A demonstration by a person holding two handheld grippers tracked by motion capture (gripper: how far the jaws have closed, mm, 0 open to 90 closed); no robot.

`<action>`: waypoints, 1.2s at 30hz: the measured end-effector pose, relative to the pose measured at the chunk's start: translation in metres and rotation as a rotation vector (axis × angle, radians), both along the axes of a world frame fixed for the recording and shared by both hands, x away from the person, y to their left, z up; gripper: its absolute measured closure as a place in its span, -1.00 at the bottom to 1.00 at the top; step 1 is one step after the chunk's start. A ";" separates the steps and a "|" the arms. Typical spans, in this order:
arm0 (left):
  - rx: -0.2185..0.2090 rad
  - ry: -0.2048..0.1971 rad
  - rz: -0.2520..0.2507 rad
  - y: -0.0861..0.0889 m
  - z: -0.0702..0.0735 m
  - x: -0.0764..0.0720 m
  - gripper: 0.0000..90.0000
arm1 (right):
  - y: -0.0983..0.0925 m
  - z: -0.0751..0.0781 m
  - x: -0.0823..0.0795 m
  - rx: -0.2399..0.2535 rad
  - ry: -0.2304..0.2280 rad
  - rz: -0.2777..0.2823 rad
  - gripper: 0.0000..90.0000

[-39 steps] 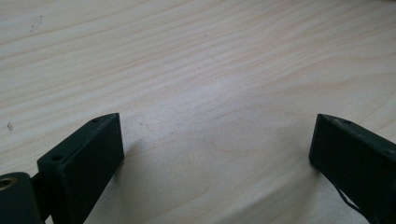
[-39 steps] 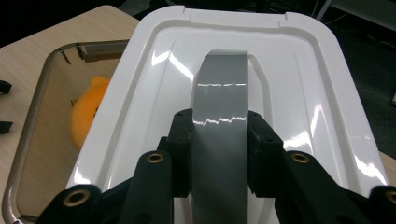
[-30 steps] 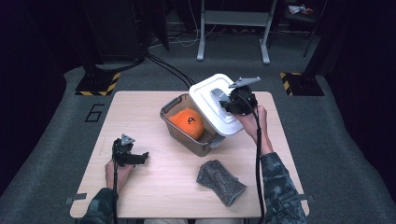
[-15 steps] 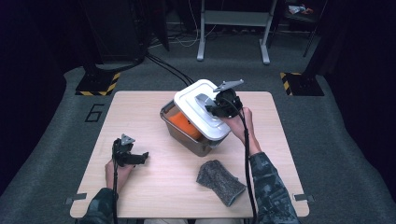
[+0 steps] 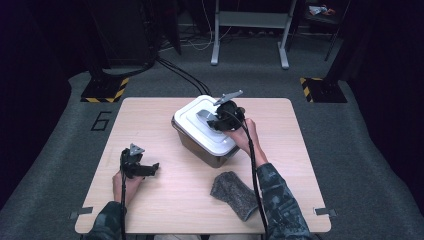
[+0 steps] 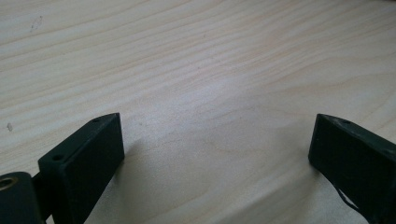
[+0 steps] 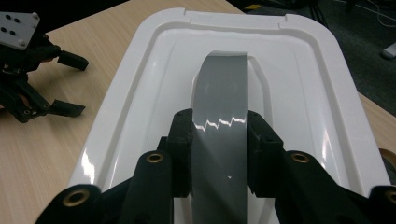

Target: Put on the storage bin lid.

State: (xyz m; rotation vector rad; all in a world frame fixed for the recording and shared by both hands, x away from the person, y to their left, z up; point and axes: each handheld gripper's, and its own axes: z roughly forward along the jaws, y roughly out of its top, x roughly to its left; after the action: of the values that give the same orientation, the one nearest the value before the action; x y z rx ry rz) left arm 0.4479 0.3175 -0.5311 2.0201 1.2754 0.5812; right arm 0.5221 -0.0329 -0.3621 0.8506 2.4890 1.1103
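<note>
Lid on box, handle gripped.
Right gripper (image 7: 219, 154) jaws clamp the lid's (image 5: 192, 120) grey handle (image 7: 219, 93); left gripper (image 5: 145, 169) jaws apart on the tabletop (image 5: 165, 200).

The right tongs (image 5: 214, 119) hold the white lid (image 5: 204, 125) on the box (image 5: 200, 150), middle of the table (image 5: 165, 200). The left tongs (image 5: 150, 169) rest lower left.

Glossy white plastic lid (image 7: 299, 88) with smooth grey handle (image 7: 219, 116), pale matt wood-grain counter (image 6: 196, 60), rough grey cloth (image 5: 234, 193) at five o'clock, matt black gripper (image 7: 219, 154)
</note>
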 end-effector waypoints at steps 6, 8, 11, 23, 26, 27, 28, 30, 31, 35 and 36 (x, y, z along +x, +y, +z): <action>-0.001 0.000 0.001 0.000 0.000 0.000 -0.93 | 0.008 -0.008 0.004 -0.020 0.021 0.036 0.48; -0.001 0.000 0.000 0.000 0.000 0.000 -0.93 | 0.009 -0.010 0.006 -0.024 0.037 0.040 0.48; -0.001 0.000 0.001 0.000 0.000 0.000 -0.93 | 0.011 -0.013 0.008 -0.031 0.038 0.039 0.48; -0.002 0.000 0.000 0.000 0.000 0.000 -0.93 | 0.012 -0.015 0.013 -0.048 0.047 0.028 0.47; -0.001 0.000 0.000 0.000 0.000 0.000 -0.93 | 0.013 -0.015 0.012 -0.062 0.036 0.019 0.36; -0.001 0.001 0.000 0.000 0.000 0.000 -0.93 | 0.014 -0.015 0.012 -0.061 0.038 0.012 0.30; -0.001 0.000 0.000 0.000 0.000 0.000 -0.93 | 0.013 -0.015 0.012 -0.062 0.041 0.012 0.19; -0.001 0.001 0.000 0.000 0.000 0.000 -0.93 | 0.013 -0.014 0.011 -0.065 0.040 -0.001 -0.10; -0.002 0.001 -0.001 0.000 0.000 0.000 -0.93 | 0.012 -0.013 0.011 -0.065 0.033 0.003 -0.19; 0.000 0.007 -0.003 0.000 0.000 0.000 -0.93 | 0.009 -0.008 0.007 -0.046 0.017 -0.016 -0.46; -0.002 0.001 -0.001 0.000 0.000 0.000 -0.93 | 0.007 -0.006 0.007 -0.049 0.001 0.000 -0.52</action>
State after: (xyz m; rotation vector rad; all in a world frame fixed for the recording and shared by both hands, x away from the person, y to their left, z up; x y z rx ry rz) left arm 0.4480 0.3176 -0.5310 2.0196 1.2756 0.5785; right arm 0.5290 -0.0263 -0.3681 0.8371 2.5059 1.0448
